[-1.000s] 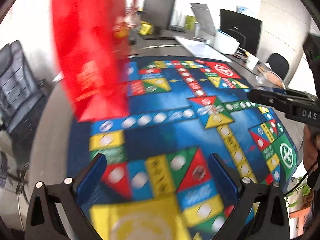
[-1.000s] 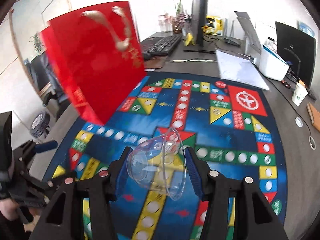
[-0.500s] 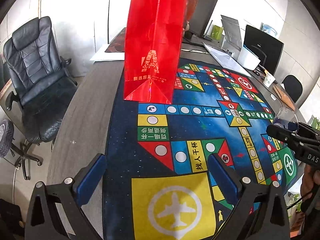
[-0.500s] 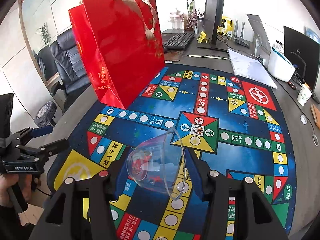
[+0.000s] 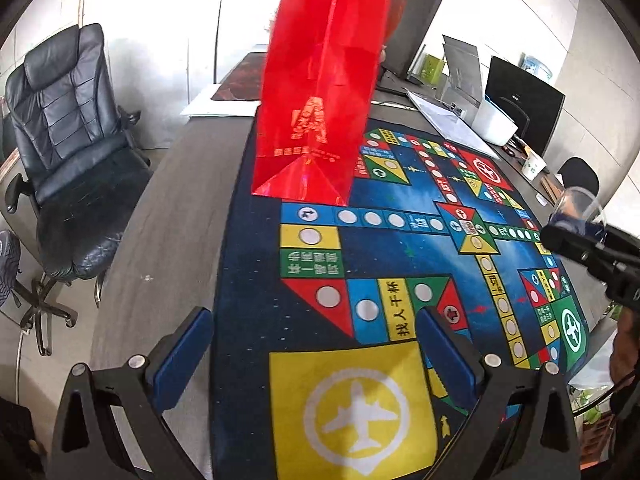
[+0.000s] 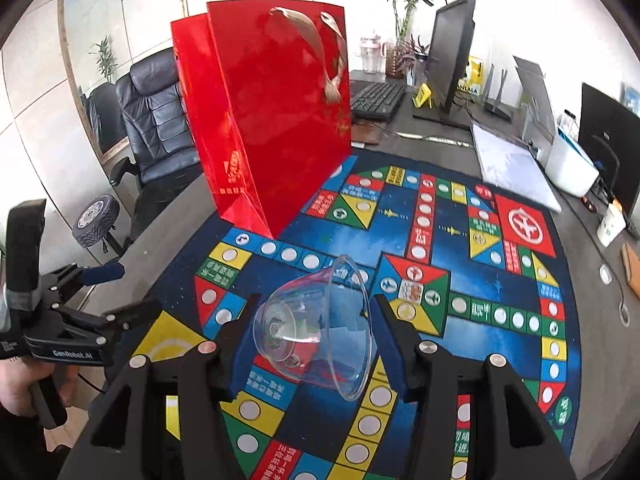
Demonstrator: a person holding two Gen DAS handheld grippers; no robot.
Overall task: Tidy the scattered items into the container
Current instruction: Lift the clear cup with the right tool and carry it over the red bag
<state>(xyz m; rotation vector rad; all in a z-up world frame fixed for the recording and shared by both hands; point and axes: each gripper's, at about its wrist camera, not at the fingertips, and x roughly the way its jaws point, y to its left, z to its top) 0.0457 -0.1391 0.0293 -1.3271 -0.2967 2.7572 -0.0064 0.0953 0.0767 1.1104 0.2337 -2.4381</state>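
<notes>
Only right view shows bag point(image 6: 276, 120) handles; right hand-held gripper point(image 6: 308, 336) clamps cup point(image 6: 320, 328).

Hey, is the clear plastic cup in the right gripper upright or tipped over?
Tipped on its side. The clear cup lies sideways between the right gripper's pads, base pointing left, wide rim facing right.

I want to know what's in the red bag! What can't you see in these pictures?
- Inside of the red bag: hidden in both views by its own walls; its top is cut off in the left wrist view.
- Clear cup in the right gripper: its sides sit behind the blue pads.
- White paper cup: print too small to read.
- Left gripper: nothing is between its fingers.
</notes>
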